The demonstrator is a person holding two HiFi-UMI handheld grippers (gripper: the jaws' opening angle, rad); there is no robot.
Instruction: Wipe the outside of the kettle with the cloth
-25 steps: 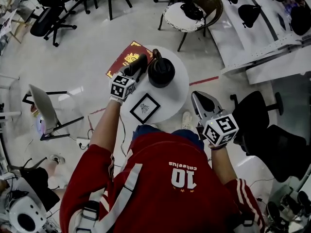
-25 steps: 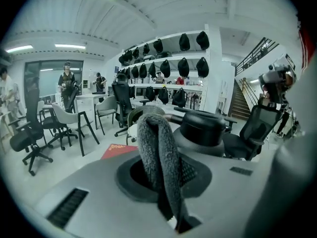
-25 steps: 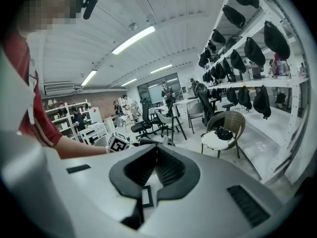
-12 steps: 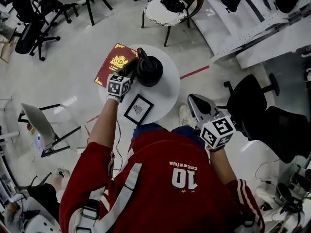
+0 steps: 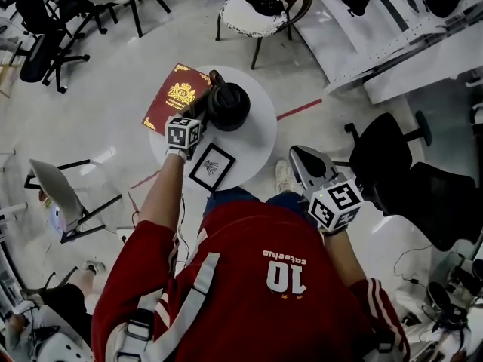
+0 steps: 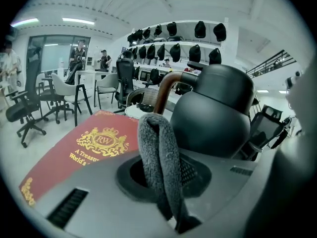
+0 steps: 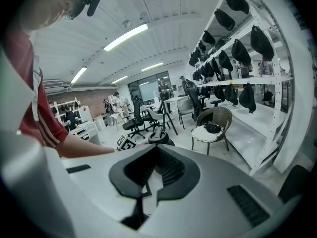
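A black kettle [image 5: 229, 105] with a brown handle stands on the round white table [image 5: 260, 138]. My left gripper [image 5: 205, 102] is shut on a folded grey cloth [image 6: 157, 148], which sticks up between the jaws. The cloth sits against the kettle's left side. In the left gripper view the kettle [image 6: 213, 113] fills the space just right of the cloth. My right gripper [image 5: 300, 157] hangs off the table's near right edge, shut with nothing in it. In the right gripper view the kettle [image 7: 159, 137] shows small and far beyond the right gripper [image 7: 154, 175].
A red book [image 5: 173, 95] lies partly over the table's left edge. A black-framed picture [image 5: 212, 166] rests on the near side of the table. Office chairs [image 5: 389, 157] stand to the right, a wicker chair [image 5: 260, 10] behind, and shelving [image 5: 392, 29] at far right.
The left gripper with the cloth has stayed at the kettle's left side, shifting slightly along it. The head view has moved. The right gripper has held its place.
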